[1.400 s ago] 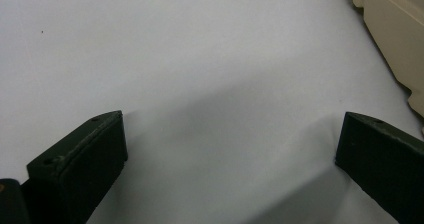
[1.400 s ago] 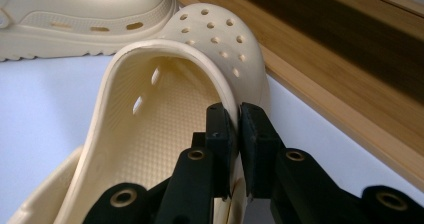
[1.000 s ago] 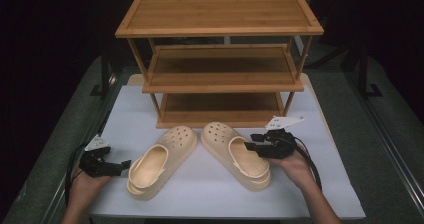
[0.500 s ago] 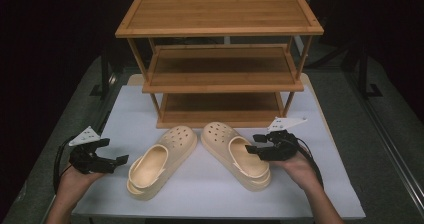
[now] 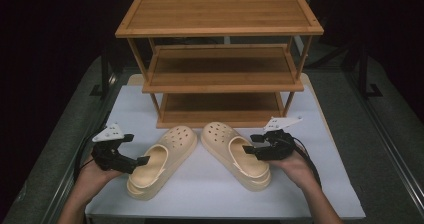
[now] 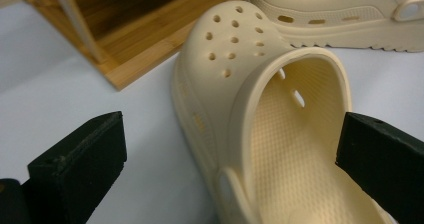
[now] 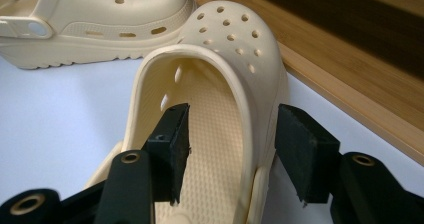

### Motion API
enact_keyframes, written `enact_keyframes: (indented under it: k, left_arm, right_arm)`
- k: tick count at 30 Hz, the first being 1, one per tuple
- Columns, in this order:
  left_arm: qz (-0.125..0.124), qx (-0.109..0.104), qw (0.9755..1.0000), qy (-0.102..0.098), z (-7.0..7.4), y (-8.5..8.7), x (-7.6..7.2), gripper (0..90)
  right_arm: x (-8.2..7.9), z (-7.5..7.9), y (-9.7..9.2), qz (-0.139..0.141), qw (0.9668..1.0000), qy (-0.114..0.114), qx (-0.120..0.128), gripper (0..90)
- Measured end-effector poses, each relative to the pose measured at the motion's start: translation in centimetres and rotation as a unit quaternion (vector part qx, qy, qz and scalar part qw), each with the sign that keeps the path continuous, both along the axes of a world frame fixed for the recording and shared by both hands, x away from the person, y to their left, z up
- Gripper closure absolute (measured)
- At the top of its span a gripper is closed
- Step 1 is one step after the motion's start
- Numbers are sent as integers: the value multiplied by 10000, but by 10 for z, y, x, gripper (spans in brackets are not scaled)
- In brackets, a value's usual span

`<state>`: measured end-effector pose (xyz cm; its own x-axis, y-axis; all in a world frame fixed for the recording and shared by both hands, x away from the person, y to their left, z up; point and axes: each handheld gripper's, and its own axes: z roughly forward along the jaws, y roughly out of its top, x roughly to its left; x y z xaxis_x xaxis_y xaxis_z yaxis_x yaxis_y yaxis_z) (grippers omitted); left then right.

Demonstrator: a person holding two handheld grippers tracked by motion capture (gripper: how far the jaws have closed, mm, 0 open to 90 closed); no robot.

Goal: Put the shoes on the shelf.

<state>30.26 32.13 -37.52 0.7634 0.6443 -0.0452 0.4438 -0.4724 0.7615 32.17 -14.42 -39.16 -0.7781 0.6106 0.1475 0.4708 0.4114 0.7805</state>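
On the table: white table, two cream clogs side by side in front of a wooden shoe rack, toes toward the rack.
Left clog: left clog lies flat, heel toward you, toe angled toward the other shoe.
Right clog: right clog lies flat, heel toward you, just beside the rack's bottom shelf.
Your left tool: left tool spread wide, at the heel end of the left clog; in the left gripper view one jaw sits over the foot opening, the other outside the shoe, nothing pinched.
Your right tool: right tool has just been opening; one jaw inside the right clog, one outside, straddling the side wall; whether the pads press the wall, cannot tell.
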Motion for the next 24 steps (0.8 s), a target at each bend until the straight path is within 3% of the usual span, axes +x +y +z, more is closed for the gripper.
enact_keyframes:
  k: [2,5,7,10,11,15,20,24]
  left_arm:
    - [-55,30,10000,21,-2,-5,3,0]
    - [-90,46,9999,-10,-4,-8,7,128]
    - [-87,91,9999,3,-6,-10,9,153]
    - [-134,160,9998,-35,-9,-11,9,294]
    - [-136,180,9997,-40,-9,-11,9,379]
    - [-123,266,9996,-52,-10,-11,9,523]
    - [-203,294,9994,1,-13,-12,9,677]
    - [-174,496,9985,-158,-12,-14,6,731]
  right_arm:
    - [0,-1,1,1,10000,0,-26,473]
    - [1,-1,1,1,10000,5,-45,473]
    - [2,-2,2,-5,10000,21,-51,473]
    - [4,-4,3,-10,10000,45,-70,474]
    - [4,-4,4,-3,10000,53,-77,475]
    - [5,-6,6,19,9999,81,-113,502]
    - [7,-8,6,-14,9998,106,-141,571]
    - [8,-10,7,-86,9997,67,-216,672]
